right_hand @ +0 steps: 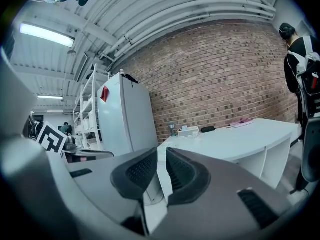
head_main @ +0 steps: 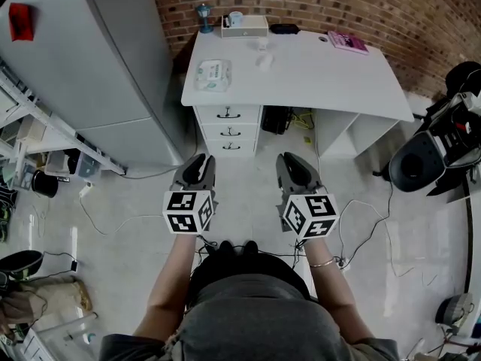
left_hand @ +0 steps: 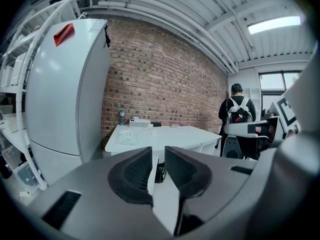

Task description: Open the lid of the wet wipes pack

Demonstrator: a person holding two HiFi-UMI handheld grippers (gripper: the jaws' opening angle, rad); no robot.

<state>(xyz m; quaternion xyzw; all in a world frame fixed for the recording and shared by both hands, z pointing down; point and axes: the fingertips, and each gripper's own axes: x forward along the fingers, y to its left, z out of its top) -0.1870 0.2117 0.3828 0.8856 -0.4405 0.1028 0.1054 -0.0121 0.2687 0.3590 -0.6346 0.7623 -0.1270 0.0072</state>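
Observation:
The wet wipes pack lies flat near the left edge of the white desk, its lid down; in the left gripper view the pack is small and far off. I stand on the floor well short of the desk. My left gripper and right gripper are held side by side at waist height, pointing toward the desk. Each is open by a narrow gap, with nothing between the pads.
A tall grey fridge stands left of the desk, and drawers sit under its left end. A white box and a pink book are at the desk's back. A black chair and floor cables lie to the right. A person stands far right.

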